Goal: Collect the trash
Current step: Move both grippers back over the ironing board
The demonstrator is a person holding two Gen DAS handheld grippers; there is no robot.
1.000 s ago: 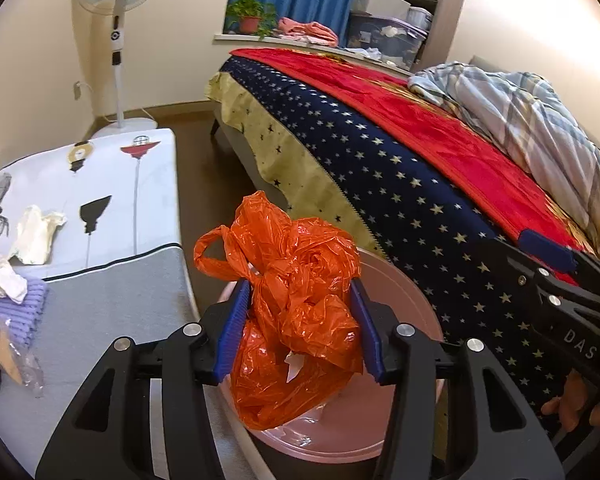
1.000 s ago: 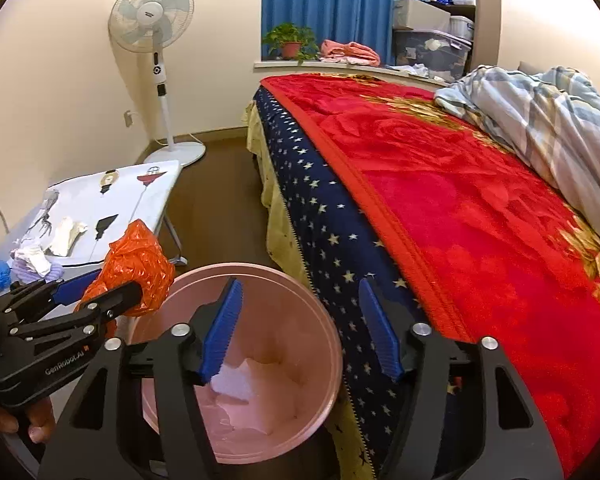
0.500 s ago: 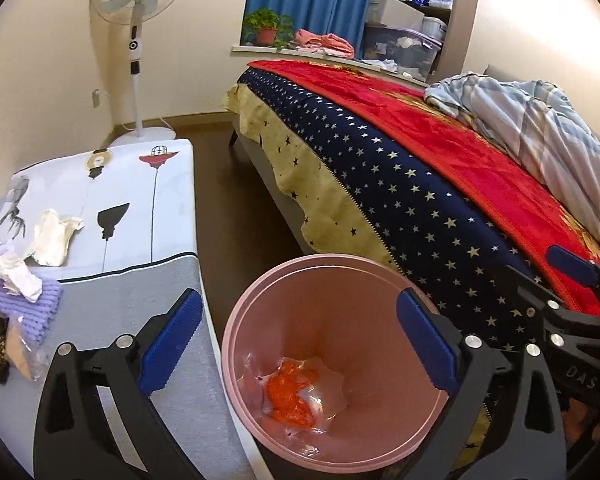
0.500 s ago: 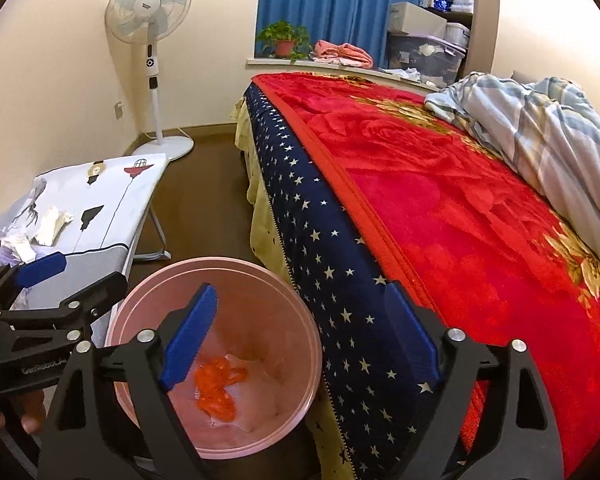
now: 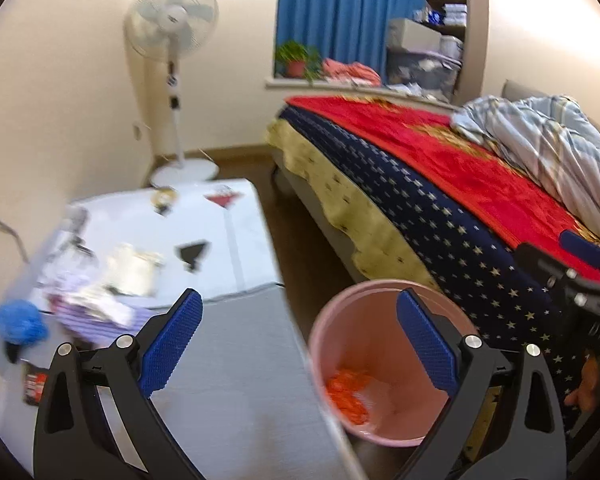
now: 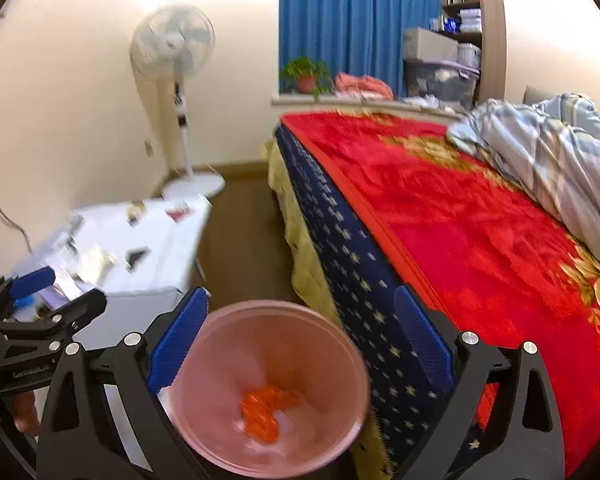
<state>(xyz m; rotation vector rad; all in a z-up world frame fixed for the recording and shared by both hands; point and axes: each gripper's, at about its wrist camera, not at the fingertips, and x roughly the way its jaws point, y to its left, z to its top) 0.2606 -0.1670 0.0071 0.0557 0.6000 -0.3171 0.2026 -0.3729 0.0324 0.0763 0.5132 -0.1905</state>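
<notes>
In the left wrist view, the left gripper [image 5: 298, 344] stands with its jaws wide apart and nothing between them; they have just been opening. Below and ahead, a pink trash bin [image 5: 328, 320] sits on the floor between the surface [image 5: 240, 380] and the bed [image 5: 460, 216], just beside the surface's near right edge. The crumpled orange plastic bag [image 5: 346, 394] lies at the bottom of the bin. Toward the surface's left edge lie blurred scraps: white crumpled paper [image 5: 134, 270], a purple knit piece [image 5: 88, 320] and a blue fuzzy ball [image 5: 18, 322]. The right gripper [image 5: 580, 276] shows at the right edge, over the bed's side. In the right wrist view, the right gripper [image 6: 302, 342] is likewise spread wide and empty, its jaws having just been opening, above the bin [image 6: 340, 344], where the orange bag [image 6: 262, 410] rests on the bottom. The left gripper [image 6: 50, 292] shows at the left, over the surface [image 6: 152, 240], its jaws apart.
</notes>
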